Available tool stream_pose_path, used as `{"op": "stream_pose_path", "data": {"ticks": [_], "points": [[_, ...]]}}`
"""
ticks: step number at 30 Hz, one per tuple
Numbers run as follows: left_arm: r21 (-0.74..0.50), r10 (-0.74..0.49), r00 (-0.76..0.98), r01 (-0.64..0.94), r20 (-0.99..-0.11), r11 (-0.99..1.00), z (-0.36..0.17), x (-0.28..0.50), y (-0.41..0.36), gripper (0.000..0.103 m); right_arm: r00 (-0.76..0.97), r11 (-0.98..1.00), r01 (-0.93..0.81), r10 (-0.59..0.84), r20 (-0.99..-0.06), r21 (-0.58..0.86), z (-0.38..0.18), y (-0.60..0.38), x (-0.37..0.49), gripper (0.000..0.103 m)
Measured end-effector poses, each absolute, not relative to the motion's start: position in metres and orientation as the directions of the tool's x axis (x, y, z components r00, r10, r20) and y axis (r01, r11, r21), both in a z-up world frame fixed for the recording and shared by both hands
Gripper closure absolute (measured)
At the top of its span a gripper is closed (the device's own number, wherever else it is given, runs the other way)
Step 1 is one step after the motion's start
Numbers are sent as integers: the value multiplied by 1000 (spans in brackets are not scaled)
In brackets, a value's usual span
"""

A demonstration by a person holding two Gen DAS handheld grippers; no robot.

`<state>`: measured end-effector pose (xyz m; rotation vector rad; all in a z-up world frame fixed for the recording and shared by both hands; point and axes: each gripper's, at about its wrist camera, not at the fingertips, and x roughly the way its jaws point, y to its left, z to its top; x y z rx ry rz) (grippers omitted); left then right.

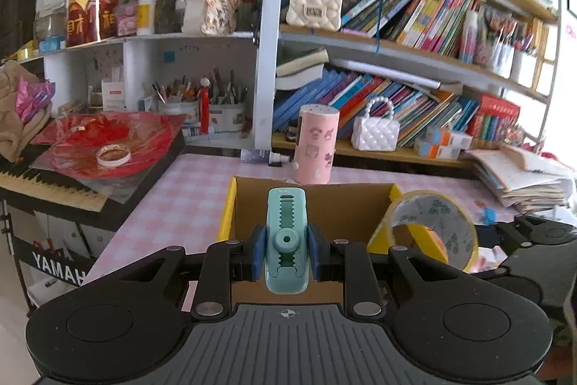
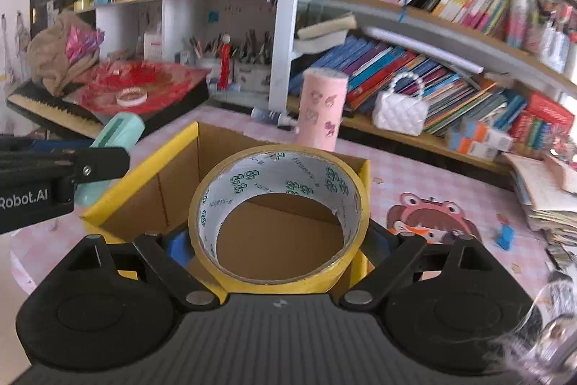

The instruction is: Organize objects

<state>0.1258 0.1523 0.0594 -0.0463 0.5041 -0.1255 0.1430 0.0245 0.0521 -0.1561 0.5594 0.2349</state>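
My left gripper is shut on a mint-green stapler, held over the near edge of an open cardboard box with yellow outer walls. My right gripper is shut on a roll of yellow tape, held over the same box. In the left wrist view the tape and the right gripper sit to the right. In the right wrist view the stapler and the left gripper show at the left.
The box stands on a pink checked tablecloth. A pink cylinder stands behind the box. A keyboard with red paper and a small tape roll is at the left. Bookshelves and stacked papers fill the back and right.
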Motion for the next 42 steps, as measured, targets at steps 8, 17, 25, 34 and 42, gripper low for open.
{"op": "stream_pose_path", "data": {"ticks": [8, 17, 25, 34, 42], "points": [[-27, -68, 813, 65, -578, 998, 29, 187, 138, 80, 709, 921, -376, 212, -672, -106, 17, 31, 222, 13], [-8, -30, 746, 34, -666, 999, 4, 215, 133, 80, 591, 811, -560, 247, -768, -170, -2, 44, 254, 13], [8, 3, 694, 4, -720, 1000, -11, 227, 130, 80, 483, 753, -647, 284, -828, -119, -8, 45, 270, 13], [-12, -7, 701, -3, -714, 1000, -7, 220, 130, 61, 497, 757, -637, 256, -829, -148, -8, 47, 270, 12], [21, 7, 830, 6, -558, 1000, 45, 160, 123, 22, 649, 813, -556, 295, -701, -172, 21, 24, 235, 9]]}}
